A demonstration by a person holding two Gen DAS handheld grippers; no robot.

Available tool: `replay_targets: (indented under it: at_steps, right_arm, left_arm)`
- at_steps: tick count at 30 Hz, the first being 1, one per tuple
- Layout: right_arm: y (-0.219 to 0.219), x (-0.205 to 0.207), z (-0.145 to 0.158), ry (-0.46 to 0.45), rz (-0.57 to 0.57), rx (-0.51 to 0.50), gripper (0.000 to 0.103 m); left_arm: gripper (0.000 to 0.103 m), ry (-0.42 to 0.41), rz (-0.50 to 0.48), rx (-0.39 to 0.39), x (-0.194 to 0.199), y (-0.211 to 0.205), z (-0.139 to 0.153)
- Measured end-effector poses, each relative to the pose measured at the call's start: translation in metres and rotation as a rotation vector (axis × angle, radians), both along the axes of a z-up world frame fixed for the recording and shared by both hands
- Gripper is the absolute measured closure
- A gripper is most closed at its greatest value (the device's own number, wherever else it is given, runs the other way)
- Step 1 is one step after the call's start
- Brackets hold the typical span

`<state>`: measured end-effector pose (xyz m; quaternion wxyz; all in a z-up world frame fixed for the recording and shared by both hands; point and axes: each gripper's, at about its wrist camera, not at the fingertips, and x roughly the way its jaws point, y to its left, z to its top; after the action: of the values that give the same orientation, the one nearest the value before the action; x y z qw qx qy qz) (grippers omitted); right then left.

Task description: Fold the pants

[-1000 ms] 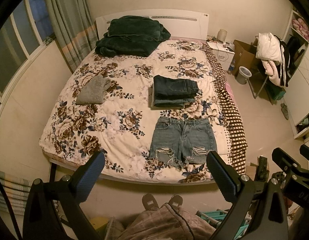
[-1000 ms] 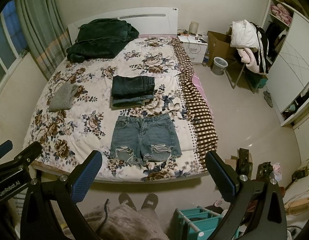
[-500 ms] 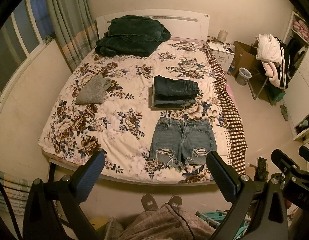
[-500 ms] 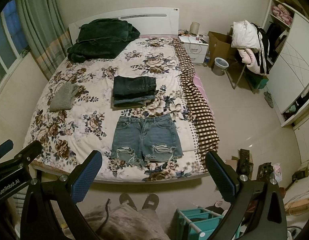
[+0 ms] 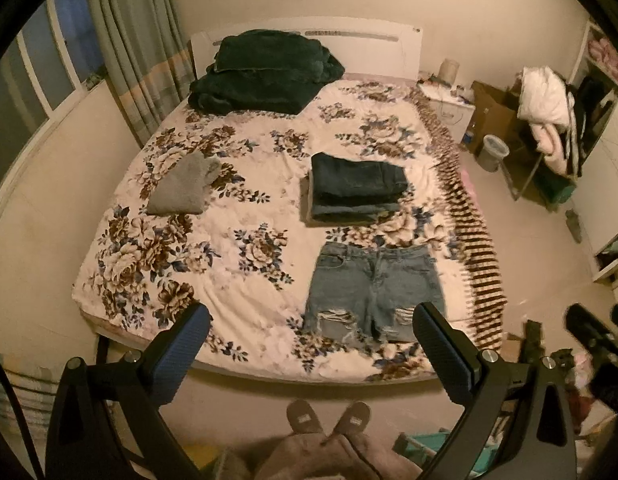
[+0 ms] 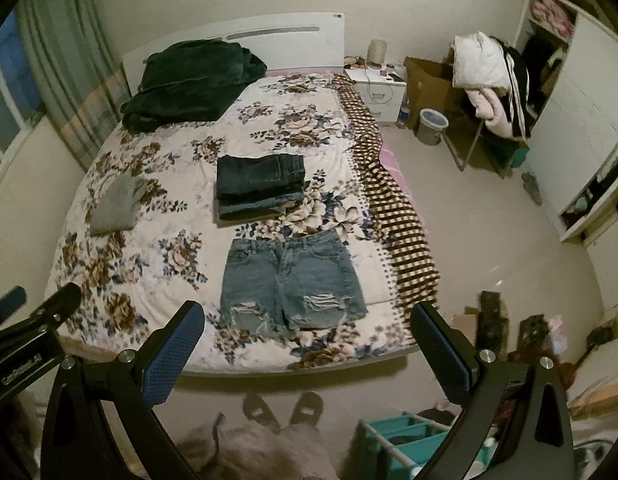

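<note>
Frayed matt denim shorts (image 5: pixel 373 285), soft floral cloth bedspread (image 5: pixel 237 248)

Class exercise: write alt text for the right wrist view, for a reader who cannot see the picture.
Light denim shorts lie flat and unfolded near the foot of a floral bed, with a folded stack of dark jeans just beyond them. The open right hand-held gripper hangs above the bed's foot, holding nothing. A grey garment and a dark green blanket lie further left.

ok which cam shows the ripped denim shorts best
The right wrist view: the denim shorts lie whole and unblocked between the open right gripper fingers, waistband to frayed hems. In the left wrist view the shorts are blurrier, and the left gripper finger covers one hem corner.
</note>
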<state>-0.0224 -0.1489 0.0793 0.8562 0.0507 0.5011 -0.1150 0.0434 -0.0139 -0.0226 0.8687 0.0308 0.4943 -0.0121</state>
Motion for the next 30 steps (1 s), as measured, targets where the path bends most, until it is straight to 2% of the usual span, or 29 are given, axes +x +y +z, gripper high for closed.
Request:
replay_targets:
  at_steps: [2, 4, 8, 16, 21, 26, 27, 30]
  right_arm:
    - [-0.007, 0.014, -0.021, -0.004, -0.022, 0.007, 0.000]
    - [-0.015, 0.030, -0.045, 0.003, -0.047, 0.002, 0.000]
    - [-0.036, 0.068, -0.106, 0.037, -0.071, -0.009, 0.000]
    - [-0.106, 0.151, -0.269, 0.211, -0.037, 0.095, 0.000]
    - [-0.163, 0.209, -0.381, 0.335, 0.027, 0.155, 0.000]
    - [-0.218, 0.248, -0.469, 0.433, 0.091, 0.206, 0.000]
    - [-0.236, 0.257, -0.492, 0.458, 0.103, 0.234, 0.000]
    - [-0.275, 0.274, -0.535, 0.514, 0.113, 0.276, 0.001]
  left_arm:
    - [0.000, 0.015, -0.004, 0.017, 0.024, 0.006, -0.034]
    - [0.000, 0.046, -0.014, 0.015, 0.038, 0.001, -0.057]
    - [0.000, 0.129, -0.003, 0.049, 0.078, -0.013, -0.123]
    - [0.000, 0.252, 0.040, 0.137, 0.135, -0.052, -0.240]
    - [0.000, 0.317, 0.066, 0.174, 0.167, -0.092, -0.310]
    - [0.000, 0.398, 0.066, 0.160, 0.194, -0.146, -0.392]
    - [0.000, 0.409, 0.056, 0.164, 0.195, -0.159, -0.408]
    - [0.000, 0.437, 0.011, 0.173, 0.192, -0.203, -0.454]
